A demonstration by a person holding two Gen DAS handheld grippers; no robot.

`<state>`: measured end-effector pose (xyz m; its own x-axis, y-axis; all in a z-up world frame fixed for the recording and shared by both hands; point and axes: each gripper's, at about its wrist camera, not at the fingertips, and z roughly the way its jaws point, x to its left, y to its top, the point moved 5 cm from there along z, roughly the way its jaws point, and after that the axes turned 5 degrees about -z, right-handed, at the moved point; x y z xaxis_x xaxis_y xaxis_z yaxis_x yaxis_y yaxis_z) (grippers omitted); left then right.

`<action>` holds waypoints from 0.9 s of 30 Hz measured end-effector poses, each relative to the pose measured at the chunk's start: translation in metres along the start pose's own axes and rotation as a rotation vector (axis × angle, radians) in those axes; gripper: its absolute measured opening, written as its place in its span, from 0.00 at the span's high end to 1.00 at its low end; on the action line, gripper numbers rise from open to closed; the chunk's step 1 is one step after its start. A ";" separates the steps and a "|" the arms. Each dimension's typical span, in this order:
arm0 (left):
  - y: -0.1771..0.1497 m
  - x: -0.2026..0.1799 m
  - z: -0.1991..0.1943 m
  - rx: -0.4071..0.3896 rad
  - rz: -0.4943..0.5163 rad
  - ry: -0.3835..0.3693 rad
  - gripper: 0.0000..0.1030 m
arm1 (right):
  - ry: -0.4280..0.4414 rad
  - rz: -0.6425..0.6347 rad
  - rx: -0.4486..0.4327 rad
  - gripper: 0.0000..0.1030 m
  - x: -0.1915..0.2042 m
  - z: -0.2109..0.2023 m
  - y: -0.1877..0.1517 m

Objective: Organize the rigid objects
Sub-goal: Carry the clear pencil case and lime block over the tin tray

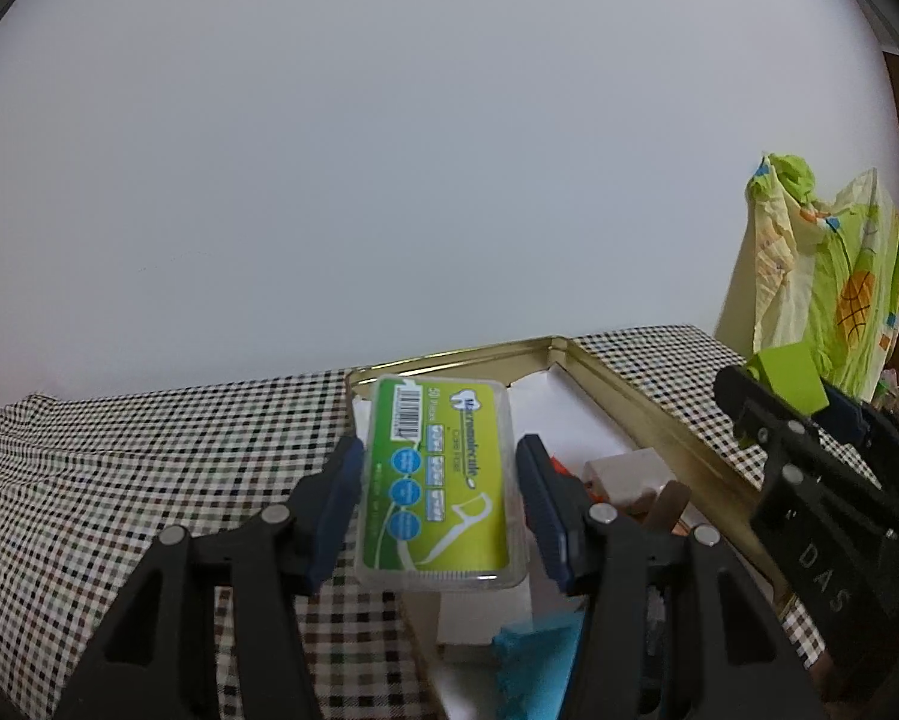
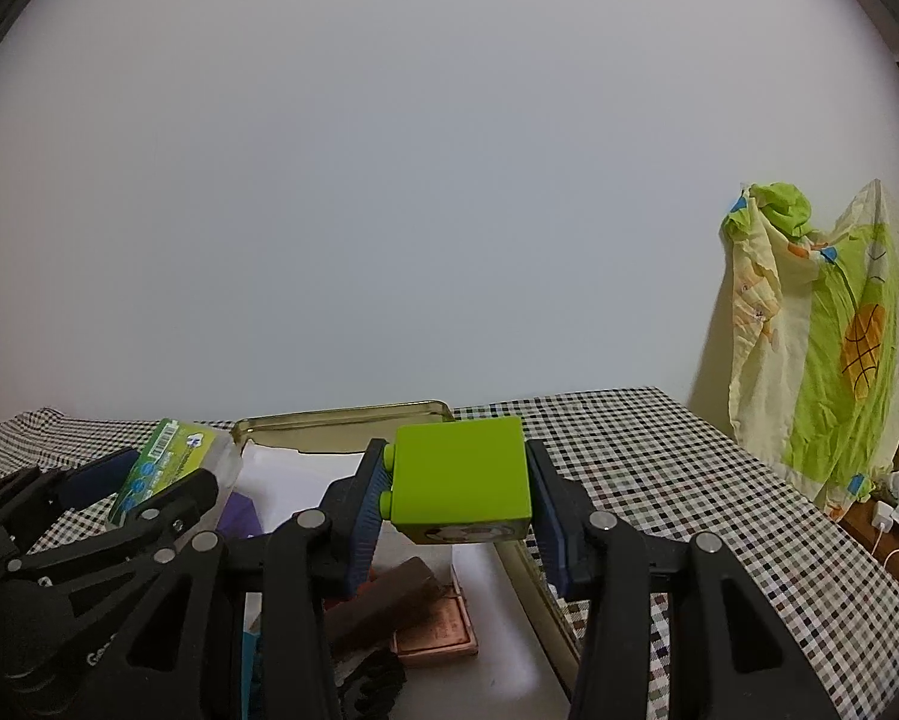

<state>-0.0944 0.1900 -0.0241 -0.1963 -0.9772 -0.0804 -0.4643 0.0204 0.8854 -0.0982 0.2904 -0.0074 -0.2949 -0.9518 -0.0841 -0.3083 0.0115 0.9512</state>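
Left gripper (image 1: 440,501) clamps the floss box (image 1: 440,480) (barcode end forward), long axis along its fingers.

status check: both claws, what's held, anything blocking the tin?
Left claw shut on floss pick box. Right claw shut on green cube. Both above gold tin. Tin already cluttered; no clear blocker.

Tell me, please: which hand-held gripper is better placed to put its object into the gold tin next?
Probably the left hand-held gripper: its floss box hangs over the gold tin.
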 end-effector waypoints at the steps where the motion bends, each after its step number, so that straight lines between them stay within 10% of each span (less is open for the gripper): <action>1: 0.001 -0.001 0.002 0.004 -0.002 -0.002 0.49 | -0.003 -0.001 0.001 0.54 0.000 0.001 0.000; 27: 0.029 -0.023 0.046 0.116 -0.007 0.000 0.49 | 0.017 0.037 0.067 0.54 -0.008 0.028 0.018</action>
<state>-0.1431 0.2224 -0.0180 -0.1925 -0.9775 -0.0863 -0.5623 0.0378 0.8261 -0.1266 0.3069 0.0025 -0.2919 -0.9555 -0.0436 -0.3574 0.0666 0.9316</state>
